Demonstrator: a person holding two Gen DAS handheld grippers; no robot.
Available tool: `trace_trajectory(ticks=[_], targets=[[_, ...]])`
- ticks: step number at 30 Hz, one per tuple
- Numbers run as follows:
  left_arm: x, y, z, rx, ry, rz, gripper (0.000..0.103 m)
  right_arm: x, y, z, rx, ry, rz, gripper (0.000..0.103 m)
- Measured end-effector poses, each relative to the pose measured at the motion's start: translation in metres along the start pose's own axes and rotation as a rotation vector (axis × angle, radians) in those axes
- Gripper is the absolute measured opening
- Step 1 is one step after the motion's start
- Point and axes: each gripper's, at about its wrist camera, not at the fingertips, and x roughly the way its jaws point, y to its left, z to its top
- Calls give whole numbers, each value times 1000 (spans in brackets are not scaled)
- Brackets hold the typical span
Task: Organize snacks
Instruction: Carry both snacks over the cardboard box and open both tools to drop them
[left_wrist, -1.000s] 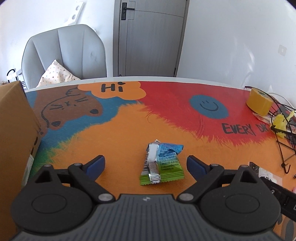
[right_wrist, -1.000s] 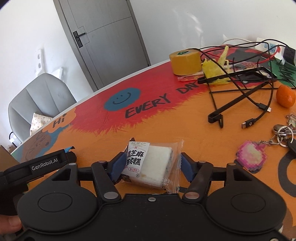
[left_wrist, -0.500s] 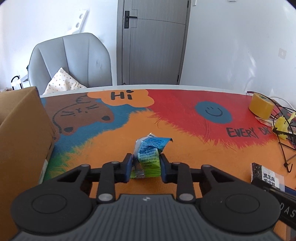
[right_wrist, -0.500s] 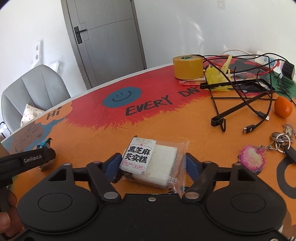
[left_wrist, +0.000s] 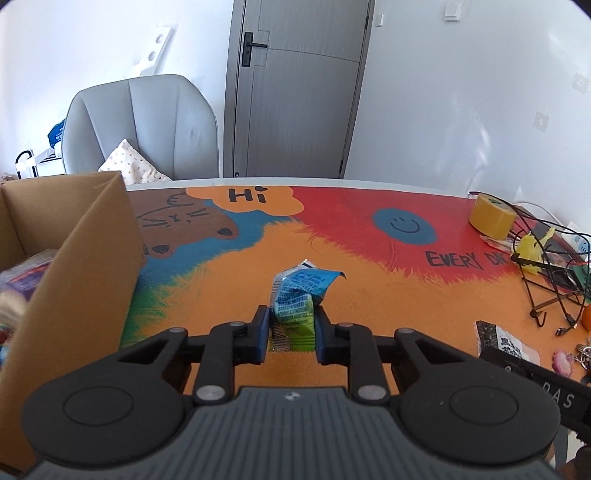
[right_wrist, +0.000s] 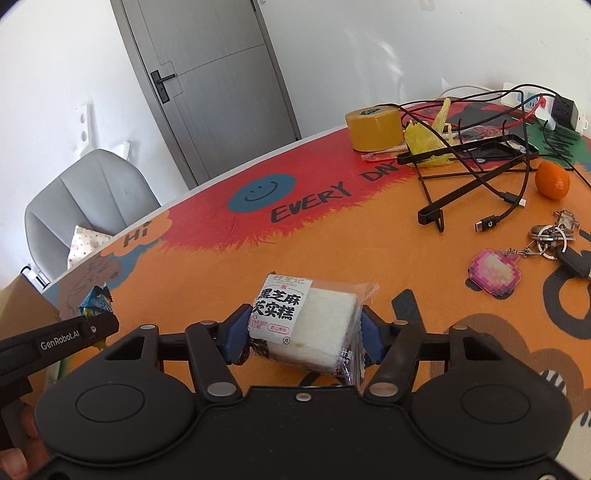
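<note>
— Since both snacks have to end up in the cardboard box (left_wrist: 85, 258), why do you hold them so differently?

— Because they are different shapes. With my left gripper (left_wrist: 291, 332) I pinch the green-and-blue snack packet (left_wrist: 297, 302) low on its body, jaws drawn in narrow and still closing the last bit, pads pressing the crinkled foil from both sides. The packet stands on end between them with its torn blue top poking up, clear of the orange mat.

— And the other one?

— My right gripper (right_wrist: 301, 334) takes the black sesame cake (right_wrist: 306, 321) across its width, so the jaws stand much wider. They are closing too, and the blue pads sit against the clear wrapper at both ends. I judge the cake soft, so I would rather not crush it.

— Where is the box from there?

— In the left view it sits at the left edge of the table (left_wrist: 369, 288), flap up, just beside my left gripper, with other wrapped things lying blurred inside. From the right view only a corner of it shows, far left.

— Why not worry about the clutter?

— The tape roll (right_wrist: 373, 127), cables (right_wrist: 491, 184), tangerine (right_wrist: 552, 181) and keys (right_wrist: 554, 236) lie well off to the right, away from the path towards the box.
</note>
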Motion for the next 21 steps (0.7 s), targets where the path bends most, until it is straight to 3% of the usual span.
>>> trace_trajectory(ticks=[21], targets=[[-82, 43, 6, -47, -146, -20, 23, -57, 48, -11, -17, -84, 85, 60]])
